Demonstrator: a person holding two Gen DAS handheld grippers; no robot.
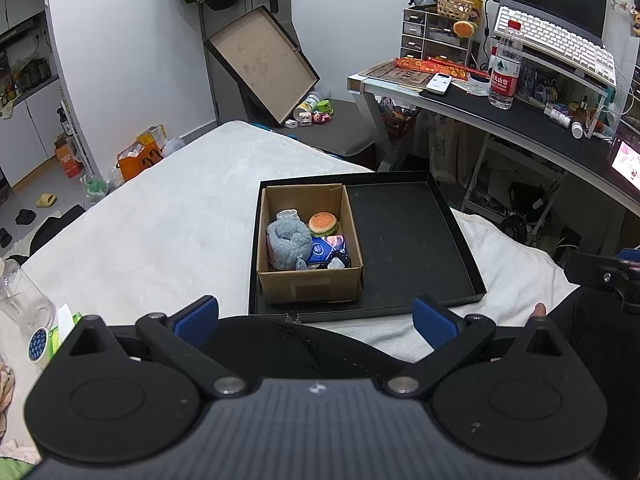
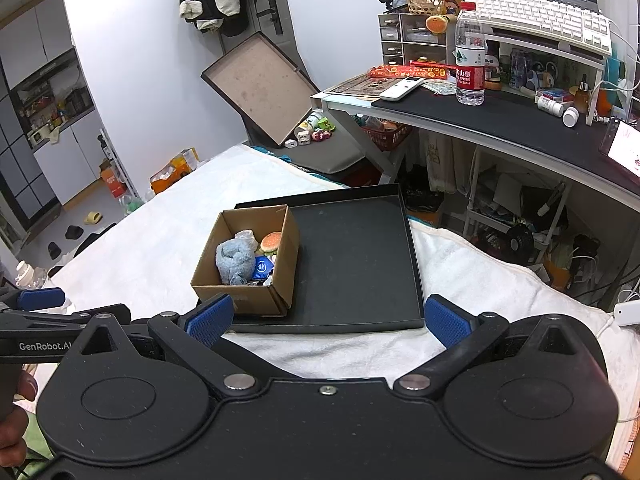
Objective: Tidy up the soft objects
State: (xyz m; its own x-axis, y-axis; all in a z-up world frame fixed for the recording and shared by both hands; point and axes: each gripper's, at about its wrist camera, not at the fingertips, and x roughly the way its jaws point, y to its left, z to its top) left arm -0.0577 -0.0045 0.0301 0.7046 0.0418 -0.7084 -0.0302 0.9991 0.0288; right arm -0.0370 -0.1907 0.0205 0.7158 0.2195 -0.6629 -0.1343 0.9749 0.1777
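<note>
A brown cardboard box (image 1: 308, 286) (image 2: 244, 300) stands in the left part of a shallow black tray (image 1: 404, 240) (image 2: 356, 264) on a white blanket. Inside the box lie a grey-blue plush (image 1: 286, 242) (image 2: 234, 258), a burger plush (image 1: 322, 222) (image 2: 271, 242) and a blue packet (image 1: 326, 248) (image 2: 263, 266). My left gripper (image 1: 316, 318) hangs open, near the tray's front edge, with nothing between its blue pads. My right gripper (image 2: 328, 318) is open too, in front of the tray and empty. The left gripper's fingers (image 2: 40, 298) show at the left edge of the right wrist view.
A desk (image 1: 520, 116) (image 2: 500, 120) with a water bottle (image 1: 505, 66) (image 2: 470, 56), keyboard and clutter stands to the right. A box lid (image 1: 262, 62) (image 2: 260, 88) leans on the far wall above a seat with small toys. A clear jar (image 1: 24, 304) lies at my left.
</note>
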